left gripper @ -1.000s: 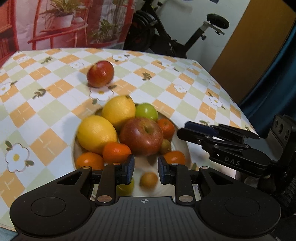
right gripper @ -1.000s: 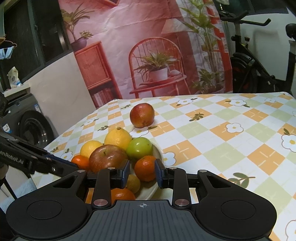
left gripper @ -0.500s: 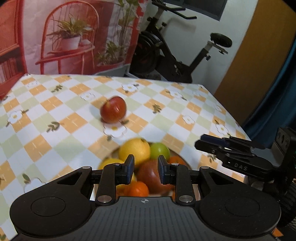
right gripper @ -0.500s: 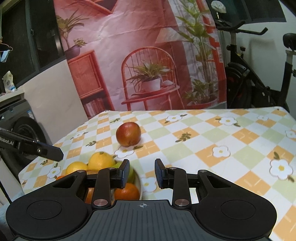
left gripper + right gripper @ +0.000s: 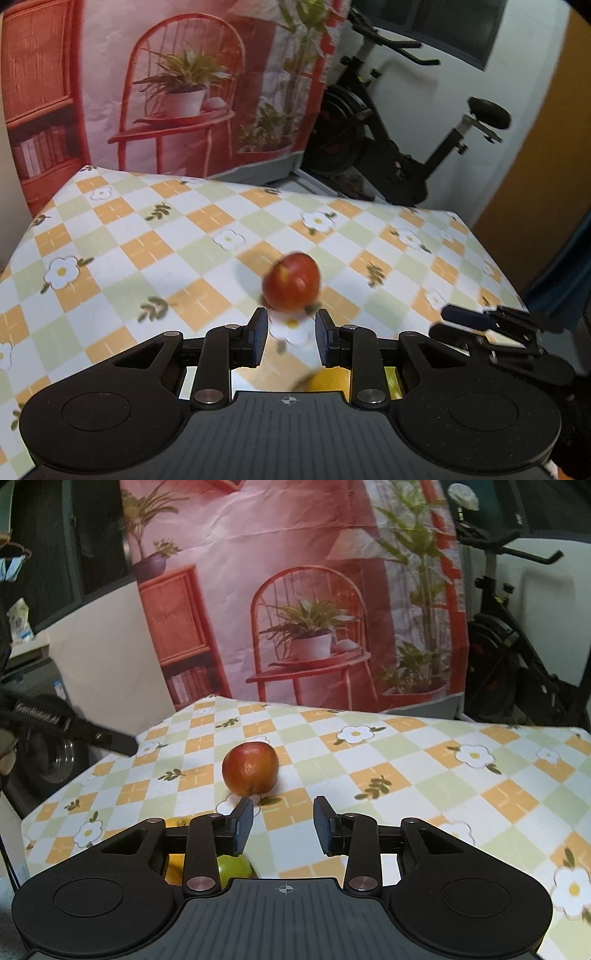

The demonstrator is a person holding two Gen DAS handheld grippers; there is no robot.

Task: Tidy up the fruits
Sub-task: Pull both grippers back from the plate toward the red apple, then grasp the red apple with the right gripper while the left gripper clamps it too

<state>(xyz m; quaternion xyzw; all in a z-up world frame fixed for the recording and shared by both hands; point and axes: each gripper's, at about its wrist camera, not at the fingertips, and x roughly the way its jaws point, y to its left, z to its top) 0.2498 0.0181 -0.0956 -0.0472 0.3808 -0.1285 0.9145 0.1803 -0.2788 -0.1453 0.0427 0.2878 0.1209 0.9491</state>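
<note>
reaching for the lone red apple point(image 5: 250, 768) on the table point(image 5: 406, 771), the empty right tongs point(image 5: 283, 825), just widening, need a broader gap, while the left tongs point(image 5: 289, 338) hang near-shut, gripping nothing.

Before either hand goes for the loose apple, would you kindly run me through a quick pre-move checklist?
1. Round red apple alone on the checked floral tablecloth, apart from other fruit: ok.
2. Path to the apple clear: ok.
3. Right tongs empty, jaws just opening: ok.
4. Left tongs empty, but at their narrowest: not ok for grasping.
5. Jaw gap wide enough for the apple: not ok.
6. Room left in the fruit bowl: cannot tell.
</note>
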